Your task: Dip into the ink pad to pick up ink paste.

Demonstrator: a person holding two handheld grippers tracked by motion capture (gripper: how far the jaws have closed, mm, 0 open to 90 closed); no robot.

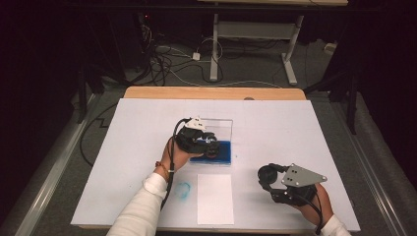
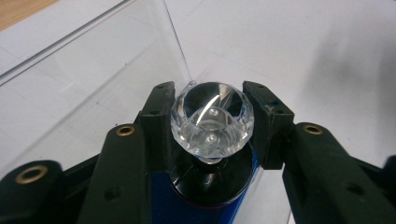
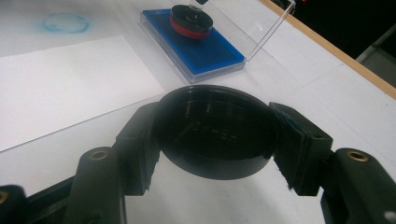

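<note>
From the high view I see my left gripper [image 1: 200,139] over the blue ink pad [image 1: 222,152], which lies in a clear case [image 1: 223,124] with its lid standing open, near the middle of the white counter [image 1: 295,132]. My right gripper [image 1: 269,176] sits well apart, toward the near right corner. A white sheet of paper [image 1: 215,198] lies just in front of the case, with a faint blue ring stain [image 1: 183,190] beside it.

The left gripper view gives me what the high view hides: the stamp's faceted clear knob [image 2: 212,120] sits squarely between my left fingers [image 2: 158,122], which are closed partway and press it on both sides. Below the knob the stamp's black round base [image 2: 212,179] faces down onto the blue pad, so the stamp stands upright with its long axis vertical.

The right gripper view shows a round black cap [image 3: 215,130] clamped between my right fingers [image 3: 299,149], drawn in narrow on its rim, its hollow side turned toward the camera. Farther off in that view the stamp [image 3: 190,21] rests on the pad, a red band around its base.
</note>
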